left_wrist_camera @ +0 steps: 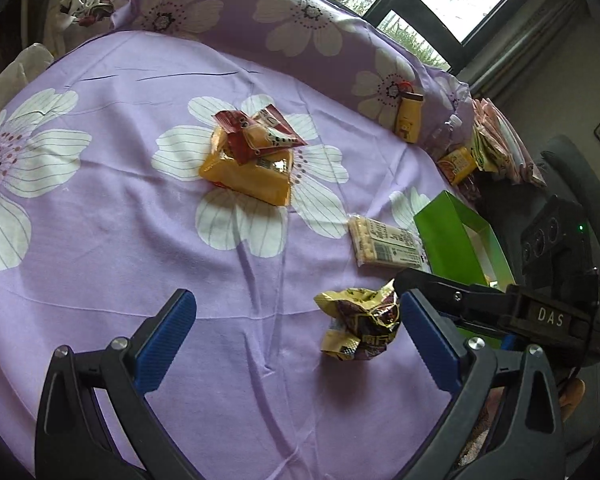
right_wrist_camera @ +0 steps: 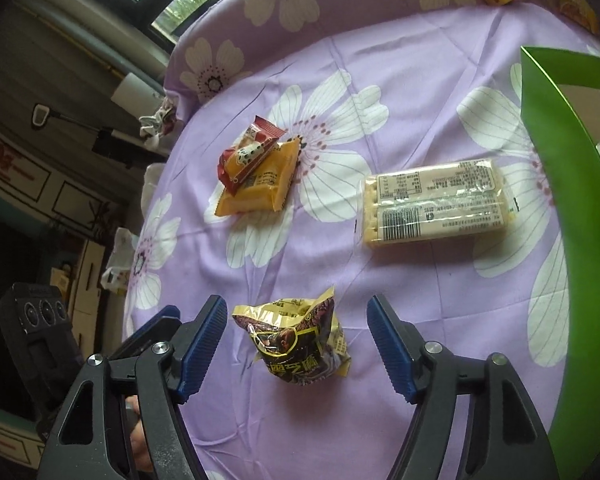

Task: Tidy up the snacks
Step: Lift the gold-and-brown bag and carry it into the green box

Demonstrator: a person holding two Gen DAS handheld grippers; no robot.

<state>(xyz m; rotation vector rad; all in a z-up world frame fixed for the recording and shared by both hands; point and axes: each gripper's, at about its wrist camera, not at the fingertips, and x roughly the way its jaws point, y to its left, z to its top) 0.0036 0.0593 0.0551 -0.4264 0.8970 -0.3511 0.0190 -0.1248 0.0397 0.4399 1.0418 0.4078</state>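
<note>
A crumpled yellow-and-dark snack bag (right_wrist_camera: 296,344) lay on the purple flowered cloth between my right fingers (right_wrist_camera: 204,344), touching neither one. Beyond it, a clear-wrapped pack of pale biscuit sticks (right_wrist_camera: 434,204) lay flat, label and barcode up, just beside the green box (right_wrist_camera: 560,184). Farther off, an orange packet (right_wrist_camera: 256,184) lay flat with two small red packets (right_wrist_camera: 246,156) piled on top of it. The green box stood open at the cloth's edge.

Lilac white-flowered cloth (left_wrist_camera: 100,240), green box (left_wrist_camera: 444,236), blue-padded claws.
</note>
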